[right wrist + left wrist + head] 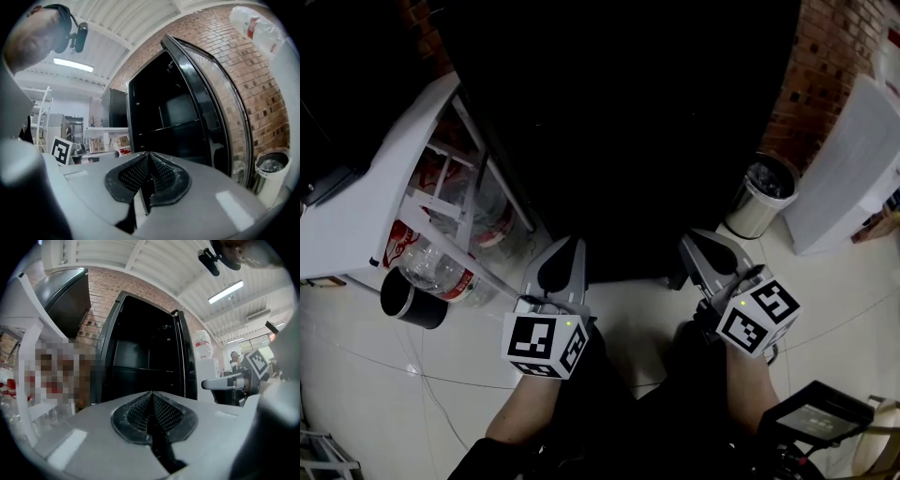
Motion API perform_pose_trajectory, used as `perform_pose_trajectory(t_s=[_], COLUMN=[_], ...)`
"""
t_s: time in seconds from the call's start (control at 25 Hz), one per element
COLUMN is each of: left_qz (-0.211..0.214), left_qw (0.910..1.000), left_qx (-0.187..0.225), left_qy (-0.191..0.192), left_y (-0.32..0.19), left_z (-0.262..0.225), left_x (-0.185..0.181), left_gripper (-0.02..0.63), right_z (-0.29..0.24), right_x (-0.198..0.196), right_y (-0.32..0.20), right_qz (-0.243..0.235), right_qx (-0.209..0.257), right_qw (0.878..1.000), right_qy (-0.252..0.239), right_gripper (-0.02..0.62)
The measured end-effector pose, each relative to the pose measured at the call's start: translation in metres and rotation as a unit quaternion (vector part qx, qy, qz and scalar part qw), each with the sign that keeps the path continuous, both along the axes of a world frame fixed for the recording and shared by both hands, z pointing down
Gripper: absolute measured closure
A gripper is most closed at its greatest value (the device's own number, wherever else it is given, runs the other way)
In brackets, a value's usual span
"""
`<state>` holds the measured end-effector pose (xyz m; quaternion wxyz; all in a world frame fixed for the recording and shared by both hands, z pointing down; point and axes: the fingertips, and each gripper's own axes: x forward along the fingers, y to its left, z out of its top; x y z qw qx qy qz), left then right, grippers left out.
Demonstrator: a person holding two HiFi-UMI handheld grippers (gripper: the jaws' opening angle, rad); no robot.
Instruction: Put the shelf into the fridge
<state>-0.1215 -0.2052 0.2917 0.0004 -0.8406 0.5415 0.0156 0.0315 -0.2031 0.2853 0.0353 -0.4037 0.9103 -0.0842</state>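
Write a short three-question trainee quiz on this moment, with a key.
1. True or false: the left gripper has its jaws wide open.
2. In the head view, what stands on the floor to the right of the open black fridge? A) a metal waste bin B) a wooden chair C) a blue bucket
3. Fill in: the plastic bottles at the left carry ___ labels.
Key: 1 false, the jaws are shut with nothing between them; 2 A; 3 red.
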Motion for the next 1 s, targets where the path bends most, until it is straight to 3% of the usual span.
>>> perform_pose_trajectory(t_s=[0.16,0.36,0.84,1.0], left_qz=[-0.001,-0.003,-0.001,-0.006], left_qw=[0.9985,0.9983,0.9998,0.9998], left_qx=[0.024,0.028,-0.010,-0.010], left_qy=[-0.049,-0.050,0.017,0.019], left_y=[0.007,0.010,0.006,0.005], left_z=[0.003,-0.001,0.000,0.000], left_x=[0.007,0.008,-0.007,-0.013], left_gripper=[0.603,0.603,0.603,0.603], right_z=[0.002,0.002,0.004,0.004], right_x=[-0.002,0.001,0.009,0.008], right_y=[0.004,0.004,0.003,0.004], right_qz=[0.006,0.014,0.036,0.037], right_qx=[0.011,0.013,0.005,0.007], right_qw=[1.000,0.999,0.999,0.999], right_qy=[0.023,0.027,0.030,0.032], right_gripper=[0.589,0.589,0.589,0.589])
